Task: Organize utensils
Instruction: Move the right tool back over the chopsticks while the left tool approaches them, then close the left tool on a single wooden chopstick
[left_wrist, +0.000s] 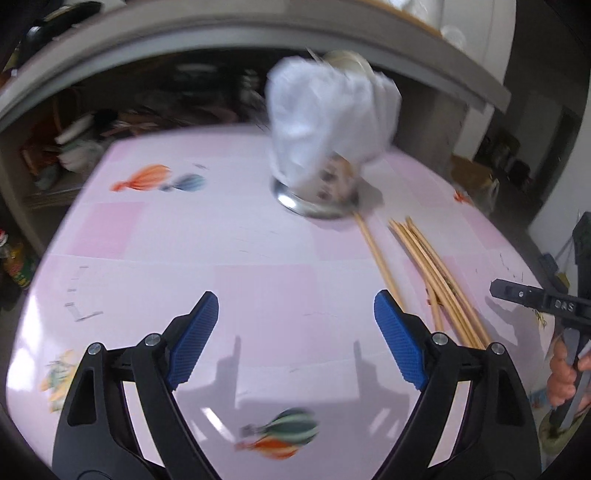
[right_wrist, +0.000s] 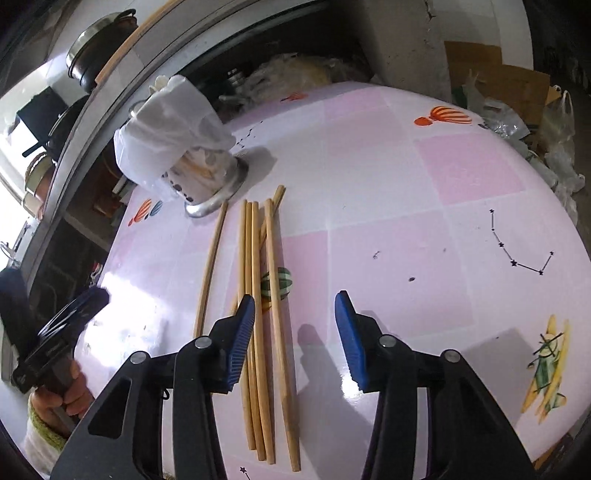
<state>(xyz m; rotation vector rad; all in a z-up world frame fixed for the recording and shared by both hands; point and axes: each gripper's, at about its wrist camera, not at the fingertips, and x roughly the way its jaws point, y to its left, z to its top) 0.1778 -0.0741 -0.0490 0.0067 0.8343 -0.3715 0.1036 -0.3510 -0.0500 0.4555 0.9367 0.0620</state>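
A bundle of wooden chopsticks (right_wrist: 258, 295) is spread flat on the pink table (right_wrist: 424, 184), just in front of a metal holder (right_wrist: 207, 184) draped with white plastic (right_wrist: 166, 147). The left gripper (left_wrist: 295, 339) is held wide apart above bare tabletop with nothing gripped. The right gripper (right_wrist: 295, 332) is parted over the chopsticks, none being pinched.

The table (right_wrist: 406, 177) wears a pale pink and white check, printed with orange-striped balloons, a green-striped one, a yellow-green plane and black star lines. The chopsticks (right_wrist: 258, 295) are light tan. A white bag (left_wrist: 328, 122) covers what seems a silver holder (right_wrist: 218, 199). Both grippers' pads (left_wrist: 195, 339) are blue on black.
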